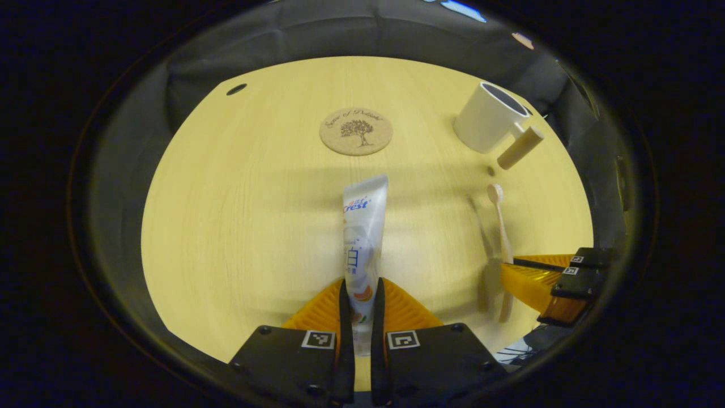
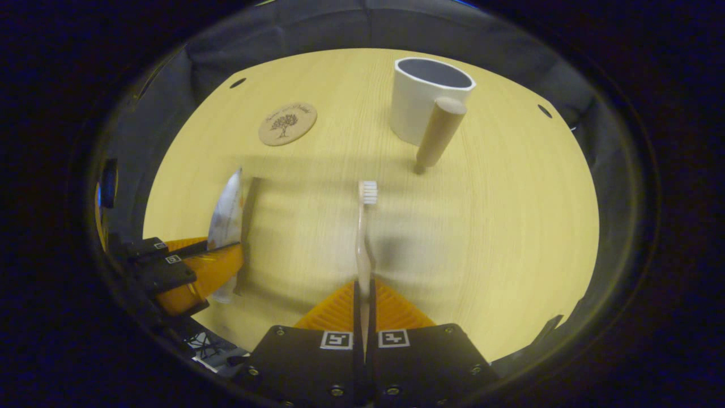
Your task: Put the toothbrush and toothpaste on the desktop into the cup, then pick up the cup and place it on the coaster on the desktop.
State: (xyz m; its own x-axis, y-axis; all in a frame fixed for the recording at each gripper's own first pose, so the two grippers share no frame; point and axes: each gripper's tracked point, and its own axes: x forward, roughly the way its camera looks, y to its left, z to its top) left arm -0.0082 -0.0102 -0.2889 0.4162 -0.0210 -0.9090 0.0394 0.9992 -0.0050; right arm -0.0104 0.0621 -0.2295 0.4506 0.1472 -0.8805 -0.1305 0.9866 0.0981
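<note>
My left gripper (image 1: 361, 292) is shut on the lower part of a white toothpaste tube (image 1: 362, 226), which points away from me above the wooden desktop. My right gripper (image 2: 363, 292) is shut on the handle of a pale toothbrush (image 2: 363, 226), bristles facing forward. A white cup (image 2: 427, 99) with a wooden stick handle (image 2: 439, 133) stands upright ahead of the brush. A round cork coaster (image 1: 355, 131) lies flat beyond the tube. In the left gripper view the cup (image 1: 488, 118) is at far right, with the right gripper (image 1: 512, 271) holding the brush (image 1: 501, 226). The left gripper (image 2: 226, 255) with the tube (image 2: 225, 212) appears at left in the right gripper view.
The light wooden desktop (image 1: 238, 215) has small dark holes near its far corners (image 1: 236, 89). Dark cloth walls surround the desk. The coaster (image 2: 288, 123) lies to the left of the cup, with bare wood between them.
</note>
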